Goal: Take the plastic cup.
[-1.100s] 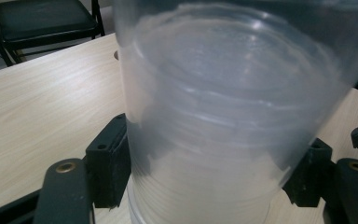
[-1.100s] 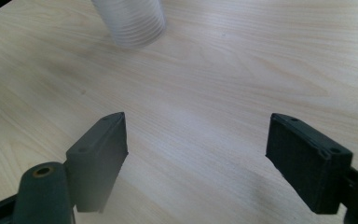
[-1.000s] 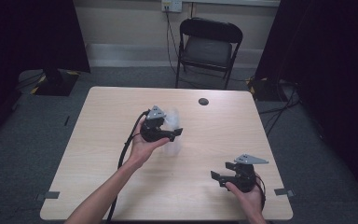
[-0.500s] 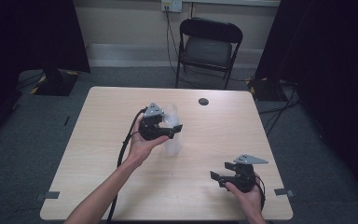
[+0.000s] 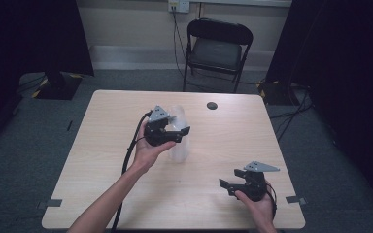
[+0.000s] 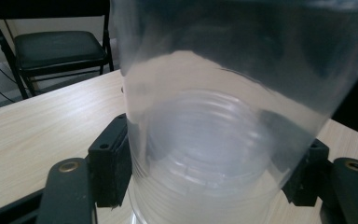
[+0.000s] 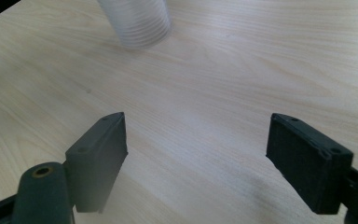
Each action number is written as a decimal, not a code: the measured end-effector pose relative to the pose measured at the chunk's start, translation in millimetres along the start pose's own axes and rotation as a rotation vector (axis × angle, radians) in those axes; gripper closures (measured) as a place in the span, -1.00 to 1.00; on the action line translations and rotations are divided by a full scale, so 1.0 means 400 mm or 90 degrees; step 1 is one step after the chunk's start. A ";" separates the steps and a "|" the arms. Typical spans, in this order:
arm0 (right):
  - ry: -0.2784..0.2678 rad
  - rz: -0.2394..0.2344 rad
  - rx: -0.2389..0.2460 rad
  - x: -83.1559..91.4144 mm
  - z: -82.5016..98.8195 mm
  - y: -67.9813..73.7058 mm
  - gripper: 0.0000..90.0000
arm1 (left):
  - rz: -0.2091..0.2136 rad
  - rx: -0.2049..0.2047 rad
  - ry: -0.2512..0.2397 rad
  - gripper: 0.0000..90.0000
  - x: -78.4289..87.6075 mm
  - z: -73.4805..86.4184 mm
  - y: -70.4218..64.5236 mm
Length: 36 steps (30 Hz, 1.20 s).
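Light wood-grain table, grey carpet, black folding chair behind. Clear ribbed plastic cup upright mid-table, long axis vertical, base on the wood. Left gripper level, palm underneath, forearm angled in from bottom left; jaws just been closing, pads now against both sides of the cup. Right gripper low at near right corner, well apart from the cup, jaws wide, nothing between them.
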State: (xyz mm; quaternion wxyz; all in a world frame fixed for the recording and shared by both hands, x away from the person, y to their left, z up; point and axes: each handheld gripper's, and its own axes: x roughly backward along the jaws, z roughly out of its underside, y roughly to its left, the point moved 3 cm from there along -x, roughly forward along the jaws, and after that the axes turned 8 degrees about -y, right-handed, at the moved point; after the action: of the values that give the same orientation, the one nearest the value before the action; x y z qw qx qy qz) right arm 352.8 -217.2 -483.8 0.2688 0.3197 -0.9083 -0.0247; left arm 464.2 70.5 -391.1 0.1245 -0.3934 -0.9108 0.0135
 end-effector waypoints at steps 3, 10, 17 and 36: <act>0.000 0.000 0.001 0.001 0.000 0.000 -0.56 | -0.002 0.003 -0.007 -0.30 0.005 -0.005 0.001; 0.001 0.005 -0.004 -0.002 0.001 -0.003 -0.56 | -0.004 0.007 -0.027 -0.29 0.016 -0.017 0.000; 0.001 0.004 -0.003 -0.002 0.001 0.000 -0.56 | -0.007 -0.004 -0.044 -0.28 0.024 -0.031 -0.006; -0.038 0.030 0.026 0.003 -0.015 0.024 -0.42 | 0.013 0.023 -0.089 -0.26 0.087 -0.090 -0.038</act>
State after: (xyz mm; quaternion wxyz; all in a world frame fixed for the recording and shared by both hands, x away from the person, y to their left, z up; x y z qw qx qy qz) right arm 349.5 -209.8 -476.0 0.2356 0.3026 -0.9235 -0.0096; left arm 438.9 82.4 -347.0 0.0677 -0.3983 -0.9129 0.0584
